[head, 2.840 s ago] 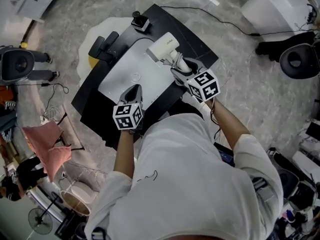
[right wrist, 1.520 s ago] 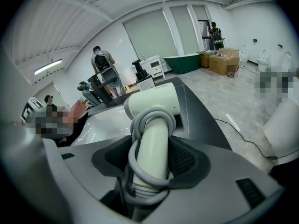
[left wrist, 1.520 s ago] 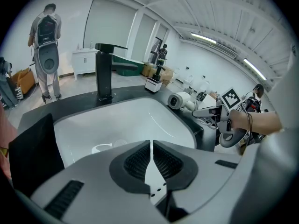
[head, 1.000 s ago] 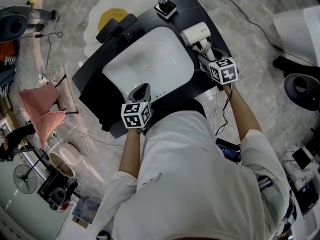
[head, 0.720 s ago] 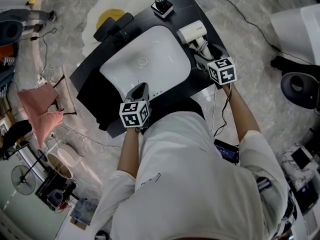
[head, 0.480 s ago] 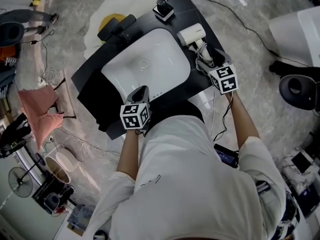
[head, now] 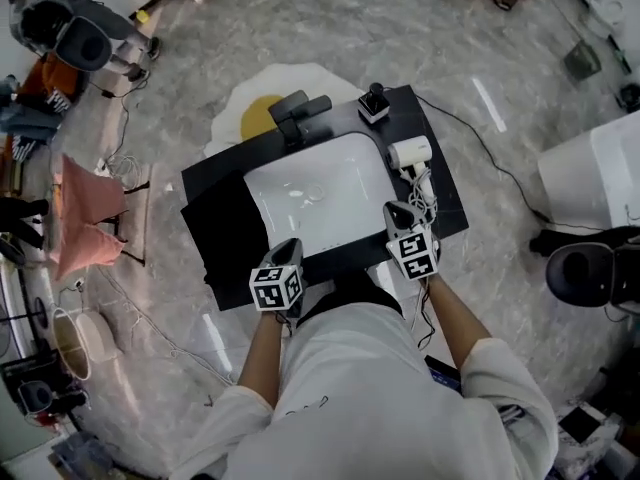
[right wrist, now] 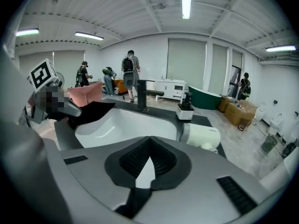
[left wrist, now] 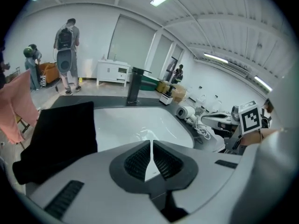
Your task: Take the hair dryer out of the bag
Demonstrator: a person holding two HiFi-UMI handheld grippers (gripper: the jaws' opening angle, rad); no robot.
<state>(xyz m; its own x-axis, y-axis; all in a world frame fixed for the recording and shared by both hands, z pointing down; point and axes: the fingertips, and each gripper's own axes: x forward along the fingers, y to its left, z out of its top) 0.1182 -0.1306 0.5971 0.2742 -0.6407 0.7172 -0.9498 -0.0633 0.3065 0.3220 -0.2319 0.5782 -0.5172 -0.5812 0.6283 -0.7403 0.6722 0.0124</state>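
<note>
The white hair dryer (head: 410, 153) lies on the black counter to the right of the sink, with its cord (head: 422, 196) coiled beside it. It also shows in the right gripper view as the hair dryer (right wrist: 204, 136). The black bag (head: 228, 230) lies flat on the counter left of the sink. My right gripper (head: 393, 209) is held back from the dryer near the counter's front edge. Its jaws have just been closing and nothing is between them; the right gripper (right wrist: 149, 146) is shut. My left gripper (head: 289, 247) hovers at the sink's front edge, and the left gripper (left wrist: 152, 143) is shut and empty.
The white sink (head: 330, 183) fills the middle of the counter, with a black faucet (head: 298, 113) behind it and a soap dispenser (head: 373, 103) at the back right. A cable runs off the counter to the right. People stand far off across the room.
My right gripper has pulled back from the hair dryer toward the person and its jaws have shut empty. The left gripper also drew back. The dryer stays on the counter.
</note>
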